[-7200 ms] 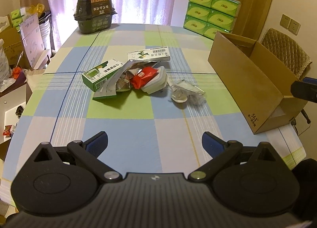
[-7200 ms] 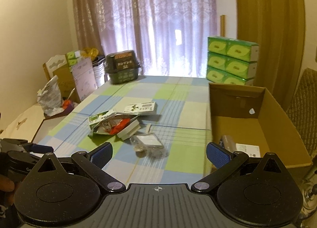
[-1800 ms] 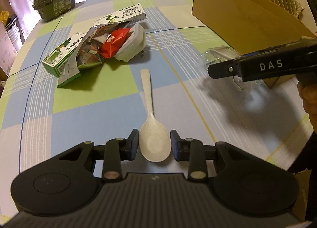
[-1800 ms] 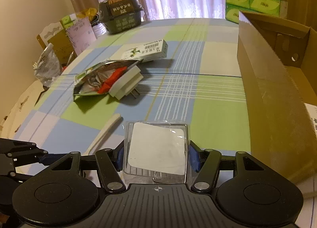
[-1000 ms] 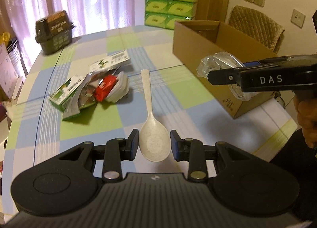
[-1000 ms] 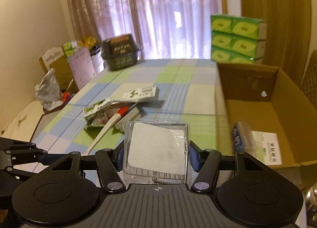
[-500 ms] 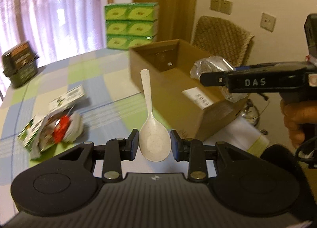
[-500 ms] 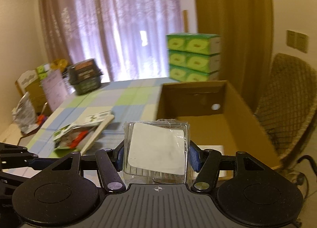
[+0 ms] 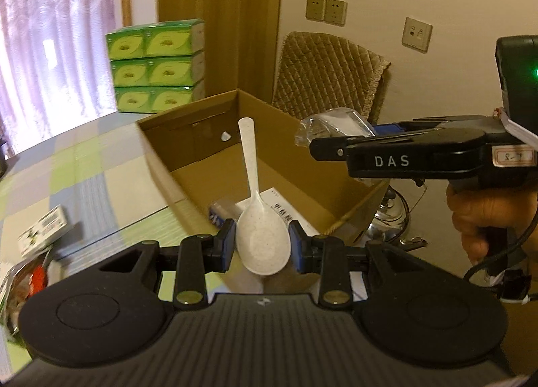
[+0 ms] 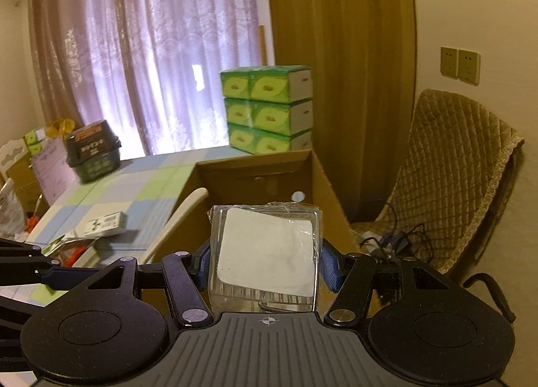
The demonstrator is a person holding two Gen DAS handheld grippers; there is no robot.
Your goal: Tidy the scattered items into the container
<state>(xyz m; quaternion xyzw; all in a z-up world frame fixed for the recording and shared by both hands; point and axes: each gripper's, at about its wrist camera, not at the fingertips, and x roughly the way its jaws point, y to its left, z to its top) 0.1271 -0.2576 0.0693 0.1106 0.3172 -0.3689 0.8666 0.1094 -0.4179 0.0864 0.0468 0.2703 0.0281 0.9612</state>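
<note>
My left gripper (image 9: 261, 248) is shut on the bowl of a white speckled spoon (image 9: 259, 225), whose handle points out over the open cardboard box (image 9: 161, 148). The right gripper (image 10: 265, 264) is shut on a clear plastic packet with a white label (image 10: 269, 252), held above the box (image 10: 255, 165). Seen from the left wrist, the right gripper (image 9: 316, 148) comes in from the right, and the clear packet (image 9: 333, 126) hangs over the box's right wall. The spoon's handle (image 10: 178, 215) also crosses the right wrist view. A blue-ended pack (image 9: 220, 210) and a white printed sheet (image 9: 285, 210) lie inside the box.
Leftover items stay on the checked tablecloth: a white and green carton (image 10: 104, 222) and a foil pouch pile (image 10: 72, 246). A stack of green tissue boxes (image 10: 265, 108) stands behind the box. A dark basket (image 10: 92, 155) is at the far left. A quilted chair (image 10: 447, 165) stands right of the table.
Both grippers have swung right and forward since half a second ago, carrying spoon and clear packet. The box now lies directly below them and the scattered pile has slid to the left edge.
</note>
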